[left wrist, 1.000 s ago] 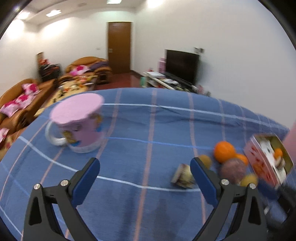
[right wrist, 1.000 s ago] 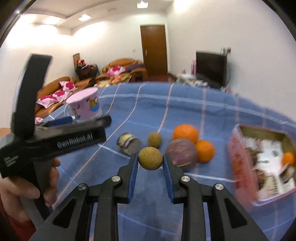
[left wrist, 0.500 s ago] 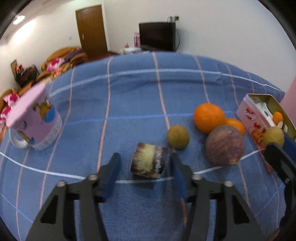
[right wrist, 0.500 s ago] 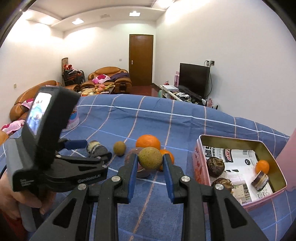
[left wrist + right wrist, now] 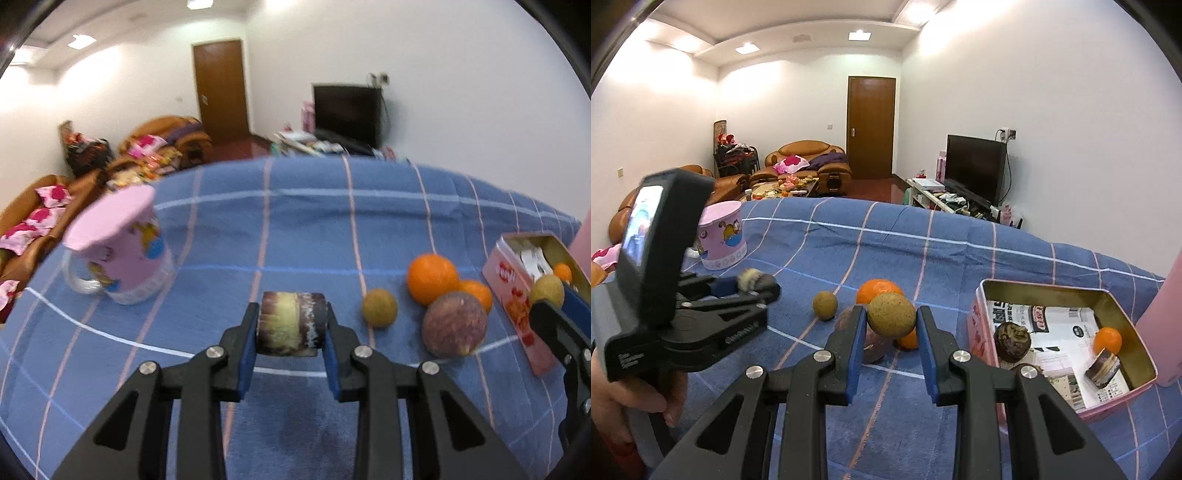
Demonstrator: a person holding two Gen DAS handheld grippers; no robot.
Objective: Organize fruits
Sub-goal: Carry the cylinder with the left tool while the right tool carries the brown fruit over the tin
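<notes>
My left gripper (image 5: 291, 311) has its jaws closing, and both blue pads press on a short purple-and-yellow cut cane piece (image 5: 288, 332) low over the blue checked cloth (image 5: 306, 229). My right gripper (image 5: 891, 314) is shut on a round tan fruit (image 5: 892, 319), held above the cloth left of the pink tin (image 5: 975, 326). On the cloth lie a small tan fruit (image 5: 379, 313), a big orange (image 5: 432, 278), a smaller orange (image 5: 478, 293) and a purple round fruit (image 5: 454, 323). The tin holds a small orange (image 5: 1107, 339), a dark fruit (image 5: 1012, 339) and another cane piece (image 5: 1102, 367).
A pink cartoon mug (image 5: 122, 258) with a lid stands at the cloth's left. A person's hand (image 5: 628, 402) grips the left tool's handle. A pink object (image 5: 1167, 321) stands just right of the tin. Sofas, a door and a television lie beyond the far edge.
The left gripper swung from facing the mug to the cane piece and closed from wide open onto it. The right gripper kept its tan fruit and rose slightly, nearer the tin.
</notes>
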